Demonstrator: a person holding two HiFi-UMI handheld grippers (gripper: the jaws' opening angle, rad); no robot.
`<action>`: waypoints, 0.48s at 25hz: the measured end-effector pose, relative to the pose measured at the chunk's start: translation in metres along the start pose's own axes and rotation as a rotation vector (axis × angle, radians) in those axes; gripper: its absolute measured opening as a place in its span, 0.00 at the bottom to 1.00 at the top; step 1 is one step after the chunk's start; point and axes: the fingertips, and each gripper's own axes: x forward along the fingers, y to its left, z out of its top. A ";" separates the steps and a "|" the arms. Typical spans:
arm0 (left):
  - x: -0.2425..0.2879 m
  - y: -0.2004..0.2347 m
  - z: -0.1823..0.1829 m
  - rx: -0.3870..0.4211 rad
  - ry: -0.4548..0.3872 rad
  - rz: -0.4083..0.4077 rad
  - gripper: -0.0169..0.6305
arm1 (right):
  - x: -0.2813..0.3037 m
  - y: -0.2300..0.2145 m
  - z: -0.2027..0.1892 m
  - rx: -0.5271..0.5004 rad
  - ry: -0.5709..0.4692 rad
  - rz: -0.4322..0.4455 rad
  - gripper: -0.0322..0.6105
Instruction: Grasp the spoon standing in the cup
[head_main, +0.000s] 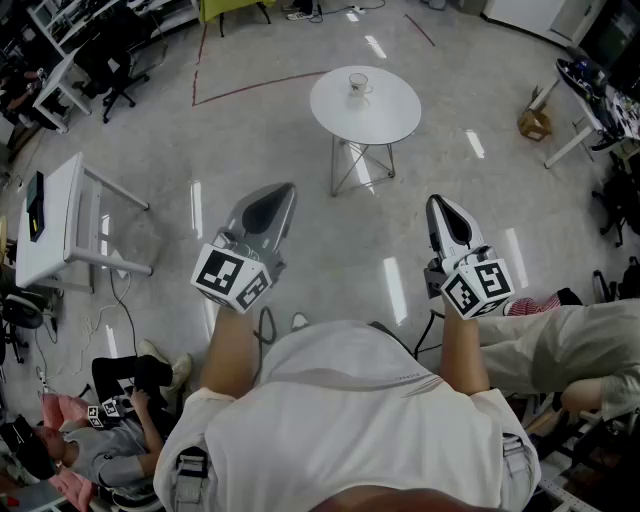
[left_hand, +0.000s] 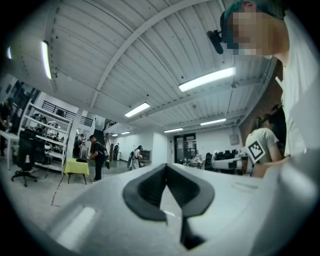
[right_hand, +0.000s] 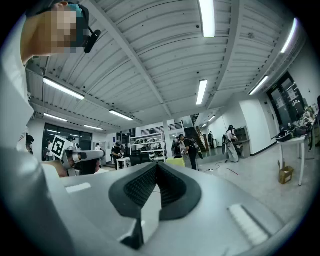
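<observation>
A clear cup (head_main: 358, 86) stands on a small round white table (head_main: 330, 115) ahead of me on the floor; something thin stands in it, too small to tell as the spoon. Both grippers are held close to my body, well short of the table. My left gripper (head_main: 286, 190) points forward, its jaws shut with nothing between them. The right gripper (head_main: 436, 203) is likewise shut and empty. In the left gripper view the left gripper (left_hand: 166, 168) aims up toward the ceiling, and so does the right gripper (right_hand: 156, 165) in its view; neither view shows the cup.
A white desk (head_main: 55, 215) stands at the left, with an office chair (head_main: 115, 70) beyond it. One person sits on the floor (head_main: 110, 420) at lower left and another's legs (head_main: 560, 340) are at the right. A cardboard box (head_main: 534, 123) lies right of the table.
</observation>
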 end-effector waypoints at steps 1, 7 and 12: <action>-0.001 0.001 0.000 0.000 0.000 -0.001 0.03 | 0.001 0.000 -0.001 0.003 0.000 0.001 0.06; -0.003 0.009 0.001 -0.016 -0.010 -0.007 0.03 | 0.006 0.004 -0.002 0.010 0.000 -0.005 0.06; -0.005 0.010 0.000 -0.019 -0.013 -0.022 0.03 | 0.006 0.008 -0.003 0.001 -0.001 -0.017 0.06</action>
